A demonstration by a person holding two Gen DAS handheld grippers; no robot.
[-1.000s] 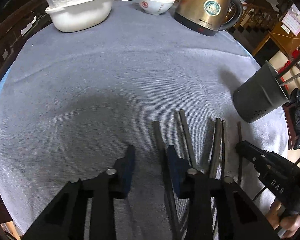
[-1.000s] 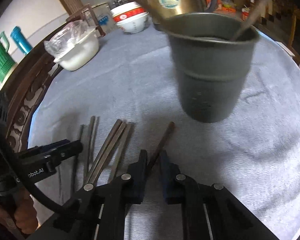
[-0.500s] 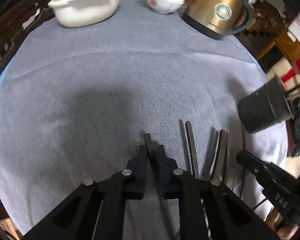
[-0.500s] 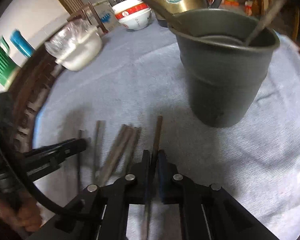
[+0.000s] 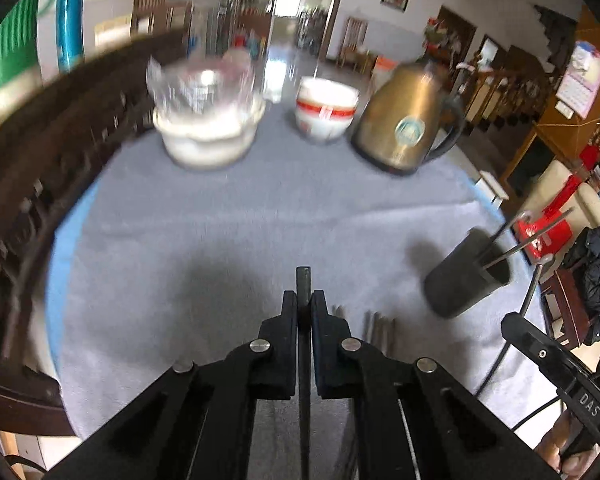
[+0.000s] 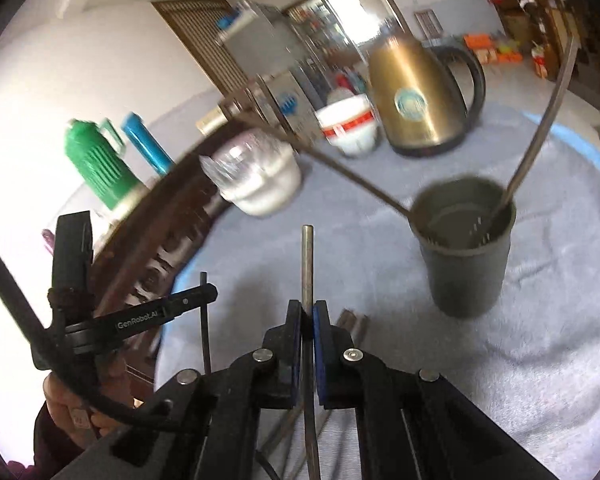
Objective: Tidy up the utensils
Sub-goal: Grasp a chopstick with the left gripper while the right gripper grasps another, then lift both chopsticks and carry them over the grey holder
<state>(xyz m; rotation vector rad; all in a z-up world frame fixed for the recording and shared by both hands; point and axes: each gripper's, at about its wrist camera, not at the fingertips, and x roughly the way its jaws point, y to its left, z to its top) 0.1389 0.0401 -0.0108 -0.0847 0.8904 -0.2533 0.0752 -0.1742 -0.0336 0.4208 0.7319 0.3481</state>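
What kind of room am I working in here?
Probably a home dining area: a round table under a grey cloth, with stacked bowls, an electric kettle and a chopstick holder.

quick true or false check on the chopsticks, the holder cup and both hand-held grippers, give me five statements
1. The left hand-held gripper is shut on a chopstick. True.
2. The right hand-held gripper is open and empty. False: it is shut on a metal chopstick.
3. The dark holder cup is empty. False: two utensils already lean in it.
4. More chopsticks lie on the grey cloth. True.
5. The gold kettle lies on its side. False: it stands upright beside the stacked bowls.
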